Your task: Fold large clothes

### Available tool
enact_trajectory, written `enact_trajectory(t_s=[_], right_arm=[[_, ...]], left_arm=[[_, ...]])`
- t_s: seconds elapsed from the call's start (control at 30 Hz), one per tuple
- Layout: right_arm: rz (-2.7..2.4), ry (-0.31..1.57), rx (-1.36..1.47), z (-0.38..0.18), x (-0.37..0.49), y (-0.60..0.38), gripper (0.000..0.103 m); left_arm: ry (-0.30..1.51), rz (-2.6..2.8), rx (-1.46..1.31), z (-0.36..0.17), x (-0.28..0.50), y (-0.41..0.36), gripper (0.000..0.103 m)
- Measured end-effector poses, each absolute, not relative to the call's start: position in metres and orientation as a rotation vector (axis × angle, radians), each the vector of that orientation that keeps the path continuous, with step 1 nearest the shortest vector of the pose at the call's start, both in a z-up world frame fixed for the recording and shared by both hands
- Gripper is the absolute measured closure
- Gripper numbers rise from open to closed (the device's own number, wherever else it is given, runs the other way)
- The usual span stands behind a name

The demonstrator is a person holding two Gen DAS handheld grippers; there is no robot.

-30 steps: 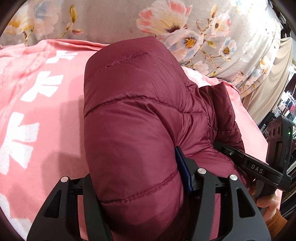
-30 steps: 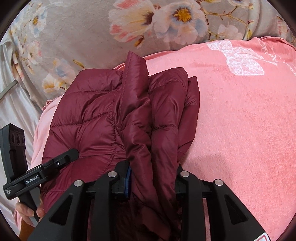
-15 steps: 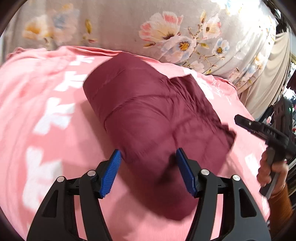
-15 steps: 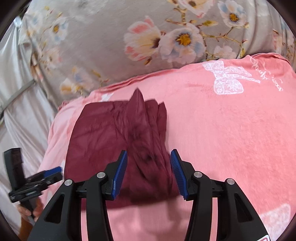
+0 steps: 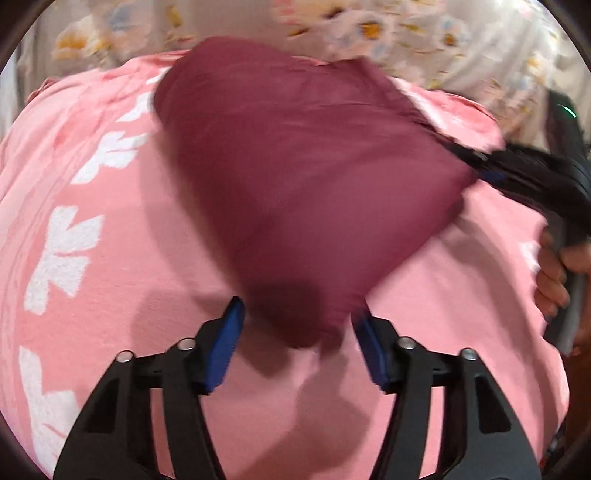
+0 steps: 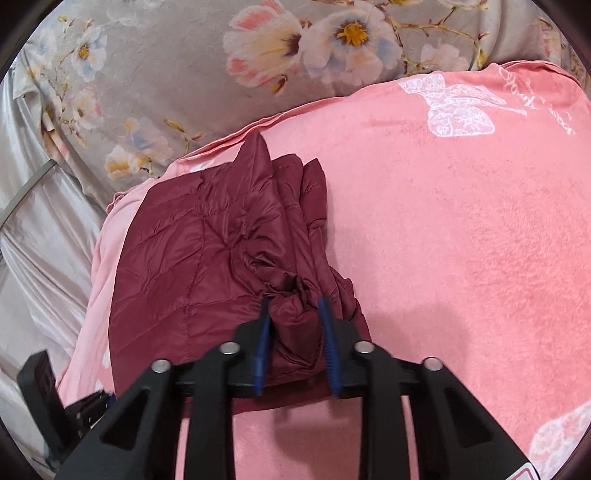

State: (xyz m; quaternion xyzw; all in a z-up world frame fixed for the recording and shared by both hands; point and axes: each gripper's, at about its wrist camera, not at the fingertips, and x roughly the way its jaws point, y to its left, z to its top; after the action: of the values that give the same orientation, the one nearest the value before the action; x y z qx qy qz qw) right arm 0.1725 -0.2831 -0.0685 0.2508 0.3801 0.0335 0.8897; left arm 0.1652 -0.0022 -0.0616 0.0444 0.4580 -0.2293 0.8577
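So, left wrist view first: everything's smeared with motion blur, but the big maroon puffer jacket (image 5: 295, 192) fills the middle of the frame as a soft rounded wedge, lying on a fuzzy pink blanket (image 5: 92, 295) with chunky white prints down the left side. The left gripper (image 5: 297, 339) sits at the bottom center, black plastic arms with blue ribbed pads, and its jaws are spread apart. The jacket's lower tip pokes toward the gap, but the pads don't look like they're pressing it. At the right edge, the right gripper (image 5: 480, 166) shows as a dark blur meeting the jacket's right corner, with the person's hand (image 5: 554, 273) wrapped around its handle. Pale floral fabric (image 5: 424, 33) runs along the top.

Right wrist view is much sharper. The jacket (image 6: 207, 266) lies center-left on the same plush pink blanket (image 6: 461, 240), which has white lacy butterfly prints at upper right. You can see the shiny nylon shell, quilted stitch lines forming squares, and a ridge of stacked folds running up to a point. The right gripper (image 6: 295, 332) has just been closing and is now pinching a scrunched-up bunch of the jacket's near edge between its blue pads; the fabric puckers right where they bite. Behind is a grey velvety cover with pink and white flowers (image 6: 258, 48), and satiny silver cloth (image 6: 33, 240) bunches on the left. A bit of the left gripper (image 6: 74, 413) peeks in at lower left, too little showing there to read its jaws.
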Motion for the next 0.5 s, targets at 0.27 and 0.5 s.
enact_trajectory(t_s=[0.27, 0.5], right_arm=[[0.039, 0.792, 0.472, -0.079, 0.174, -0.248, 0.093], [-0.042, 0.823, 0.488, -0.098, 0.175, -0.244, 0.094]], left_arm=[[0.962, -0.406, 0.024, -0.058, 0.224, 0.038, 0.047], [0.945, -0.385, 0.064, -0.066, 0.237, 0.036, 0.046]])
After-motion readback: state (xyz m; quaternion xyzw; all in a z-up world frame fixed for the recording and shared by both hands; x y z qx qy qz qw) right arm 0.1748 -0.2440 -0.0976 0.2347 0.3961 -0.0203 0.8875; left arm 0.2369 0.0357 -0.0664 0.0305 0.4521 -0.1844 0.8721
